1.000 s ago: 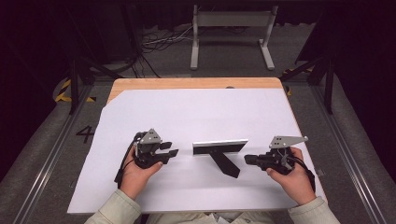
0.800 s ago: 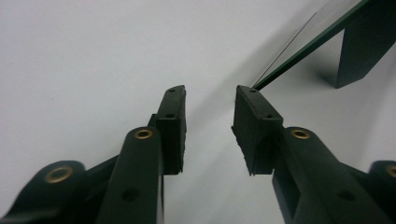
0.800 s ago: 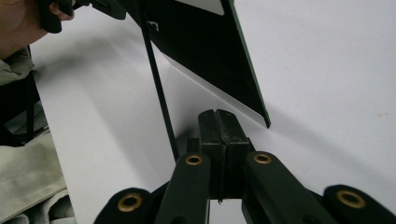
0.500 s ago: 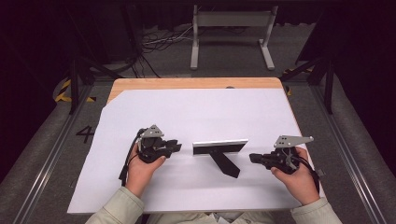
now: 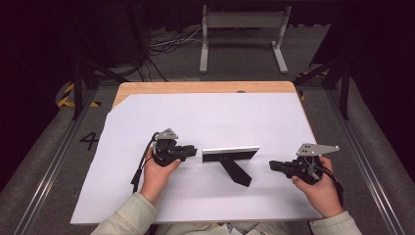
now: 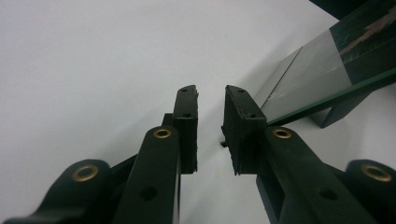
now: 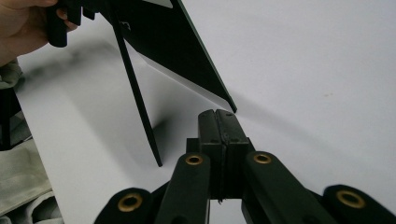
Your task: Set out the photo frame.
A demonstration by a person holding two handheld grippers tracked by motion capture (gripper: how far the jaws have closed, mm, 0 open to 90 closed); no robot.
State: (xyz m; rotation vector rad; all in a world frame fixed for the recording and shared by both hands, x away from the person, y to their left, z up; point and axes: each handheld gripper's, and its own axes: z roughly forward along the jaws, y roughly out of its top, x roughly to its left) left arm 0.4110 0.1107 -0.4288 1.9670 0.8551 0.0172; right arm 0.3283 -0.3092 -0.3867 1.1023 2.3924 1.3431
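Now your left gripper point(image 6: 210, 100) has been closing its jaws to a narrow, empty gap just beside the photo frame point(image 5: 230, 154). Your right gripper point(image 7: 217, 116) sits pressed shut nearby.

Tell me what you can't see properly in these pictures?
- Frame front: faces away in the high view.
- Frame's far end: cut off by the left gripper view's edge.
- Left tool: cropped at the right gripper view's top corner.
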